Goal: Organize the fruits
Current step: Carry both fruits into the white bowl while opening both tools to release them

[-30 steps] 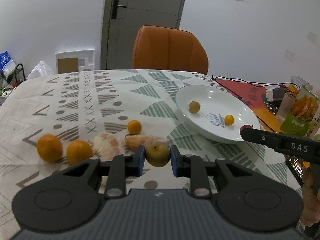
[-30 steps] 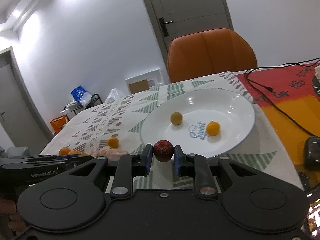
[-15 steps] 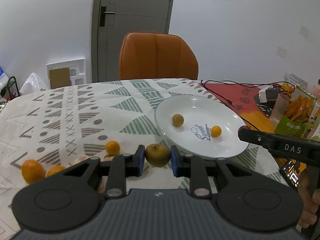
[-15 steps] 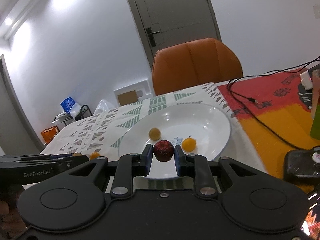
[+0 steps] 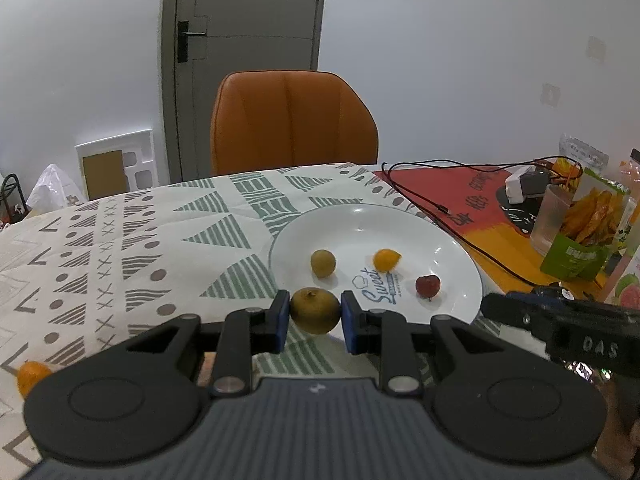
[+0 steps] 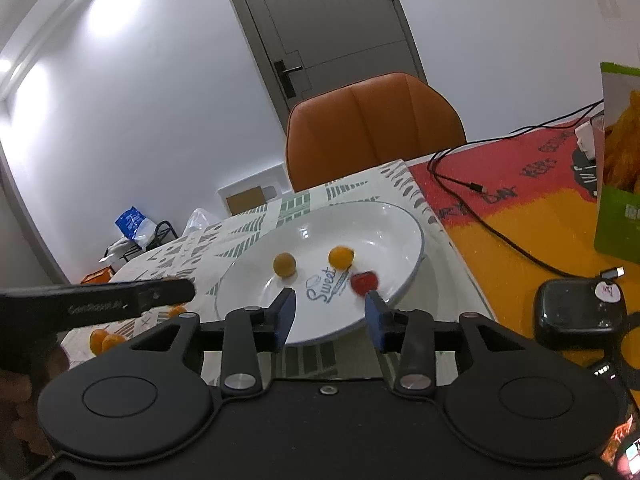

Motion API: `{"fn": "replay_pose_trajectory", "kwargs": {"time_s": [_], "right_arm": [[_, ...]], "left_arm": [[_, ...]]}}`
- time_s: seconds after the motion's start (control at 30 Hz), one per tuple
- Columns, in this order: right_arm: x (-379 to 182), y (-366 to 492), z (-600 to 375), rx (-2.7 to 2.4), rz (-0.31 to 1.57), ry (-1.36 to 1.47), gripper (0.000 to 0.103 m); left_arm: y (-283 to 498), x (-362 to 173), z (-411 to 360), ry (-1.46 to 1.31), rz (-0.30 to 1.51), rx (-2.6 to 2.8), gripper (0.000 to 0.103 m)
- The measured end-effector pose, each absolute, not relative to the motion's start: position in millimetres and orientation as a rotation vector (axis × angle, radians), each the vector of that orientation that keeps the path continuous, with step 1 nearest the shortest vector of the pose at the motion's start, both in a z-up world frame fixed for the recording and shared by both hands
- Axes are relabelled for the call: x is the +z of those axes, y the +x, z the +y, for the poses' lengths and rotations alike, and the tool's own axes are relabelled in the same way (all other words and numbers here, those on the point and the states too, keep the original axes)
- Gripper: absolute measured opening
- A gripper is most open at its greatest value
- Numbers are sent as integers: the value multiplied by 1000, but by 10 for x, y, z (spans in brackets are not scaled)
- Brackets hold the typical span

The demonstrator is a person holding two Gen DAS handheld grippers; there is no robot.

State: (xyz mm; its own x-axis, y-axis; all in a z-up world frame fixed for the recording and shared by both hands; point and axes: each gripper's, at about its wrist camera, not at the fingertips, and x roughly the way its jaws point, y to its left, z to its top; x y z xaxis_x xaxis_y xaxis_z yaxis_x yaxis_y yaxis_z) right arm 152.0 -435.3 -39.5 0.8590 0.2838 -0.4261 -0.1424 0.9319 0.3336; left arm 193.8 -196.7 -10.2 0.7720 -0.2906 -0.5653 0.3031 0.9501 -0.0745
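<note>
Patterned tablecloth [image 5: 120, 240] is lying under me as my left gripper [image 5: 315, 312] is pinching a round brownish fruit [image 5: 315, 310] at the near rim of the white plate [image 5: 360, 220] lettered "Sweet"; my right gripper [image 6: 330, 308] is gaping empty beside the red fruit [image 6: 364, 282] there.

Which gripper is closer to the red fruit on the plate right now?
Right. The right gripper hangs open beside the red fruit; the left gripper, holding a brown fruit, is at the plate's opposite near edge.
</note>
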Motion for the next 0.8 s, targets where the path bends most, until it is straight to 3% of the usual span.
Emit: {"fn": "replay_pose_trajectory", "kwargs": {"time_s": [0.3,0.43,0.67,0.8], "right_arm": [[-401,1451,-4402,235,492,313,43],[-383,1426,-4421,225,489,318,44],[-348,1409,-4371,227,491,317,53],[-296,1390,-4297,226,480,312,70]], "left_arm": [[2046,-19,-2171,36,598,-352,26],[2043,61,-2205,30,558,-339,31],[1957,101,-2042,37,566,-289,68],[1876,148,-1889,40,559,-244,75]]}}
